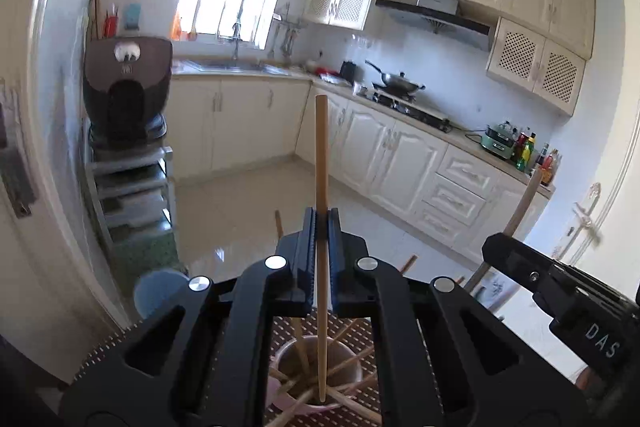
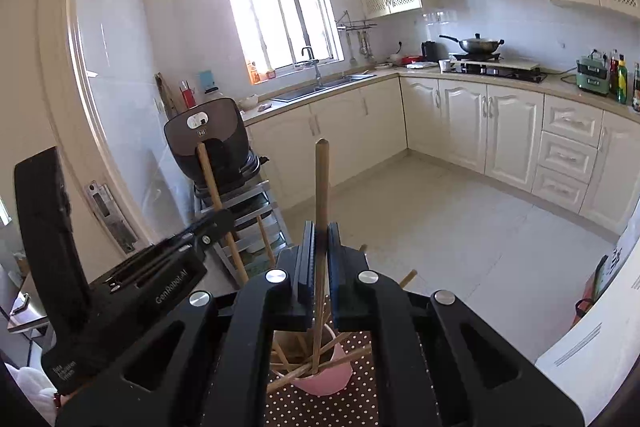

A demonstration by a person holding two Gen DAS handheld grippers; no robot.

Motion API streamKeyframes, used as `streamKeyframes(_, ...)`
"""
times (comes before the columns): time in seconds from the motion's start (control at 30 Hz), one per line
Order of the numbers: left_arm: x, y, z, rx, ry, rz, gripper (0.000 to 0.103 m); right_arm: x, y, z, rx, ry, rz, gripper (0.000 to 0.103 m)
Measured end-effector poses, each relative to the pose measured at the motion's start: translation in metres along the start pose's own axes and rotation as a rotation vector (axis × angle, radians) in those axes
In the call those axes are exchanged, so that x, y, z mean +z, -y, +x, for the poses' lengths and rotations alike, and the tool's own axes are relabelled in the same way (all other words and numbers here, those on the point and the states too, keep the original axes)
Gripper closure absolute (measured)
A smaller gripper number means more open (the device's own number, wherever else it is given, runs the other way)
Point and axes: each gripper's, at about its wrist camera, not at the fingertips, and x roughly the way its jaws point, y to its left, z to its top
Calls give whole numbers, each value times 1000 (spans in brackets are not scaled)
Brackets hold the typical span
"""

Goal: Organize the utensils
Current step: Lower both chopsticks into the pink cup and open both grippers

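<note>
Evidently each pair of tongs carries one wooden chopstick upright over a shared pink cup, so that the sticks can be gathered into a single holder. The left gripper has its jaws drawn narrow onto a chopstick, which passes between the pads and runs down behind them until its lower end stands inside the pink cup, directly below the tongs. The right gripper is likewise closed narrowly on a second chopstick, whose lower end also reaches into the cup beneath it. Holding each stick near its middle, and close to vertical, probably keeps the tip aimed at the cup mouth. Several more chopsticks lean crosswise within the cup, their upper ends fanning out to either side of the jaws. The cup stands on a dotted brown mat. From the right wrist view, the left tongs appear just beside and to the left; from the left wrist view, the right tongs lie to the right.
</note>
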Motion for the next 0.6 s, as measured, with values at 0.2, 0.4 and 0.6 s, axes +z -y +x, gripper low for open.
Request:
streamKeyframes(0.2, -6, 12, -6, -12, 26, 76, 97, -6, 7, 9, 21, -32, 31, 98)
streamKeyframes(0.4, -7, 11, -10, -27, 29, 100, 96, -11, 6, 16, 51, -69, 40, 98)
streamKeyframes(0.6, -8, 2, -7, -23, 11, 74, 96, -13, 0, 20, 57, -87, 29, 98)
